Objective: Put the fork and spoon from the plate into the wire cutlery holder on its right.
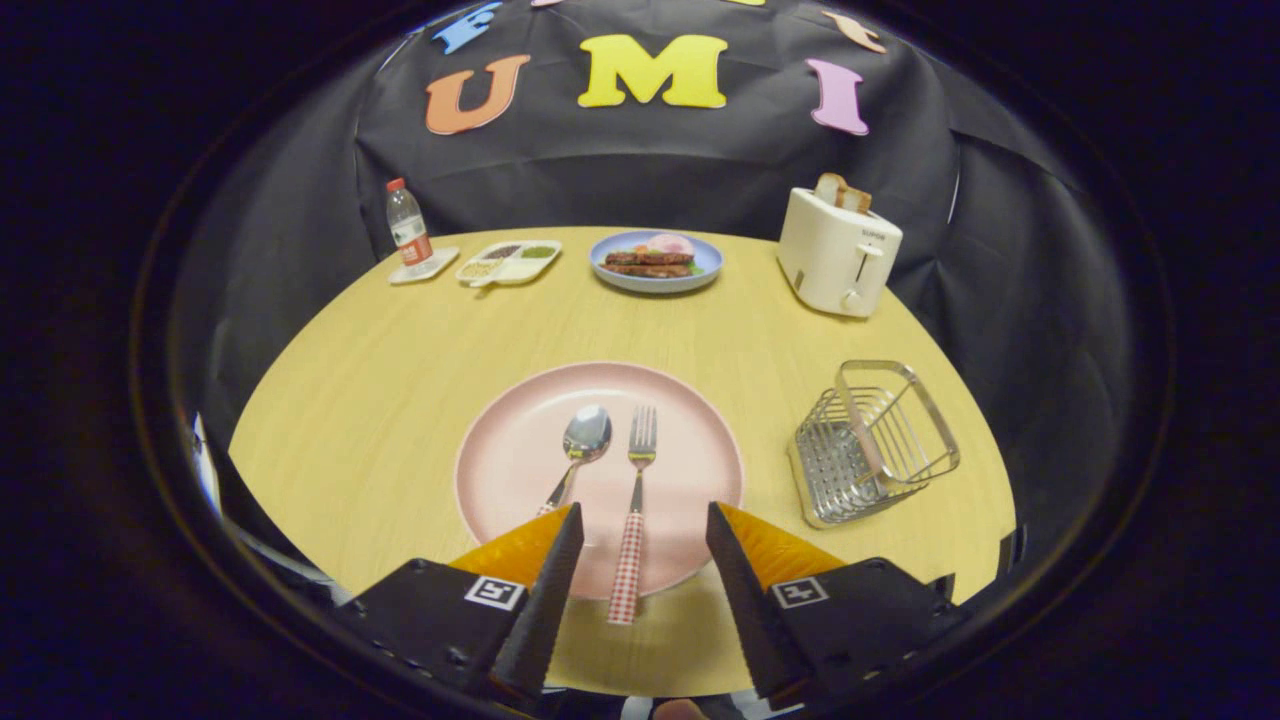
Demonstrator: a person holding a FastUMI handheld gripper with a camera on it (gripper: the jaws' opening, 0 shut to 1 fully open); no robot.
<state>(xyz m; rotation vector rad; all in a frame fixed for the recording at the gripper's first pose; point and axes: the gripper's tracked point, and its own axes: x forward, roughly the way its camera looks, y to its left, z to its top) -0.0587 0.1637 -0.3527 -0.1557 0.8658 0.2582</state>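
Lying side by side on the pink plate [510,460], the spoon [580,450] and the fork [634,510] both run lengthwise away from the gripper [643,535], their working ends pointing toward the far side of the wooden table [380,360] and their handles toward the fingers. The fork is nearly straight along that line, tines farthest away, and its red-and-white checked handle reaches back over the plate's near rim and ends between the two fingers, touching neither. The spoon sits just left of the fork, bowl up and far, its handle slanting a little leftward until it slips behind the left finger [545,600]. The fingers are spread wide apart and hold nothing; they stand over the near edge of the plate. To the right of the plate, well apart from it, the wire cutlery holder [872,445] stands on the table with its open top tipped toward the viewer, and no cutlery shows inside it. Along the far edge of the table, from left to right, a water bottle [407,228] stands on a small white tray, a divided white dish [508,262] carries small portions of food, a blue plate [655,262] carries food, and a white toaster [837,250] has slices of bread standing in its slots.
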